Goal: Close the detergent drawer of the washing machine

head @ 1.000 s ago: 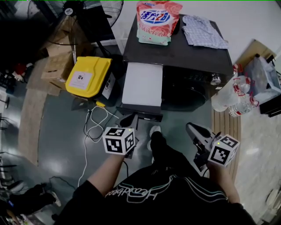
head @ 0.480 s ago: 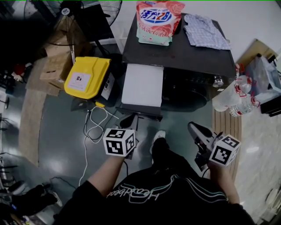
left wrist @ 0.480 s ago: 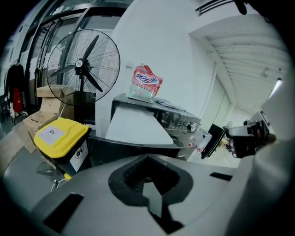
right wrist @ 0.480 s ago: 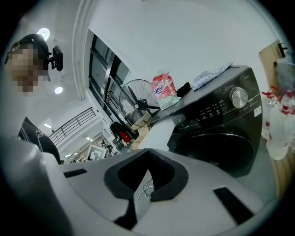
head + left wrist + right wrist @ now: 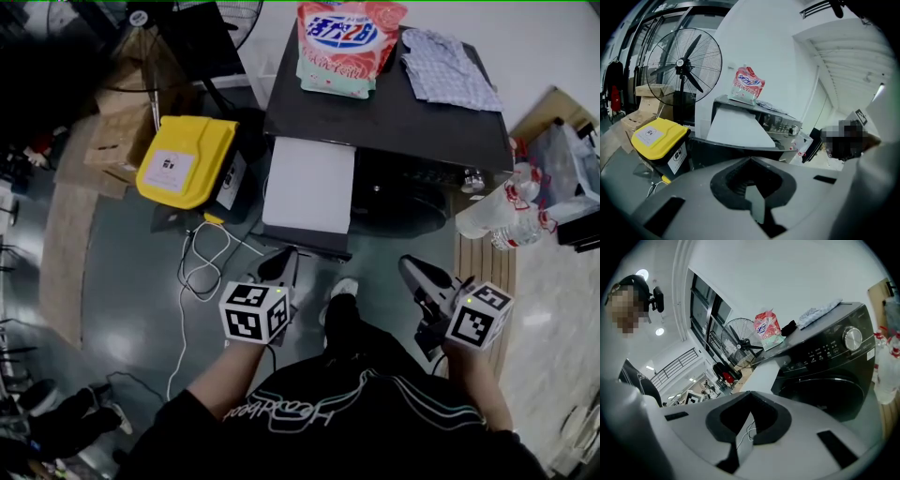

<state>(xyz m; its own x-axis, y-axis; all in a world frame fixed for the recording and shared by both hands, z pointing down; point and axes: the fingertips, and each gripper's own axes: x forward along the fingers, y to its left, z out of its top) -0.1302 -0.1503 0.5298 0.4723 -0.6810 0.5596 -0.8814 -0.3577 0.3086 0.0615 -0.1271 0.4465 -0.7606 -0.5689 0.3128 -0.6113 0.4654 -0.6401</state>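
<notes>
**Head view.** Seen from steeply above, a dark washing machine [image 5: 403,112] stands in front of the person. Its detergent drawer [image 5: 309,183] juts far out of the front, white top showing and dark face toward the person. A pink detergent bag [image 5: 349,42] and a folded cloth [image 5: 445,66] lie on the machine's top, and a yellow bin [image 5: 187,159] stands beside it. The left gripper [image 5: 278,263] points at the drawer's face from just below and looks apart from it. The right gripper [image 5: 412,274] is held off to the side, in front of the machine's door.

**Left gripper view.** The left gripper [image 5: 751,161] has its jaws pressed together with nothing between them. The open drawer [image 5: 736,129] lies ahead, just above the tips.

**Right gripper view.** The right gripper [image 5: 749,394] is likewise closed and empty. The drawer [image 5: 764,369] sticks out beside the machine's control panel.

The closing looks not yet begun. The drawer is fully out, and pushing its face in until flush remains.
</notes>
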